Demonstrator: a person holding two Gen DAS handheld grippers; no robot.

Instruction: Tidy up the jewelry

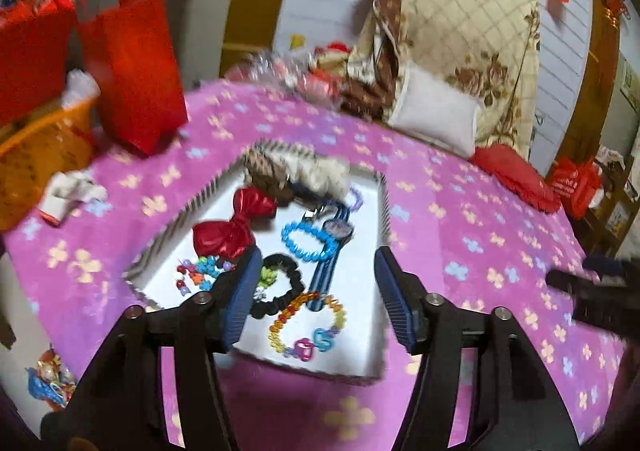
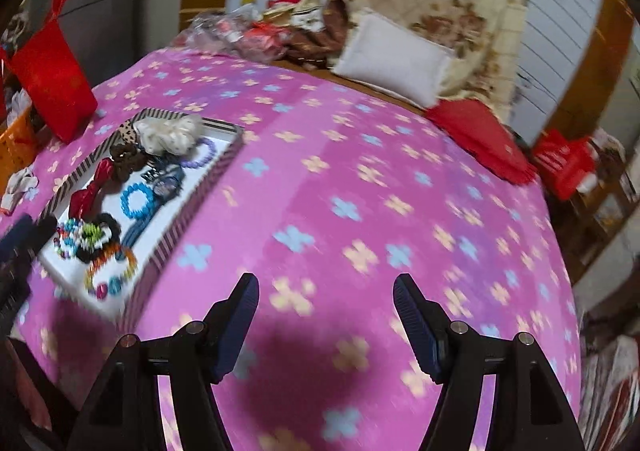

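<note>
A pink bedspread (image 2: 360,179) with pale flower shapes covers the bed. A red gift bag (image 1: 136,67) stands at its far left edge beside an orange basket (image 1: 40,167). A white pillow (image 2: 394,57) leans against a cream floral quilt (image 1: 472,31), with a red cushion (image 2: 480,139) just beside them.

One tray (image 1: 384,195), one red bow (image 1: 232,227), one blue bracelet (image 1: 308,241), two tools (image 1: 316,287).

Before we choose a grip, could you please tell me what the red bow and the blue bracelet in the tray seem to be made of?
Red bow: likely satin-like fabric; it shows shiny, crinkled folds. Blue bracelet: probably glossy plastic beads, given the uniform bright colour and knobbly ring.
</note>
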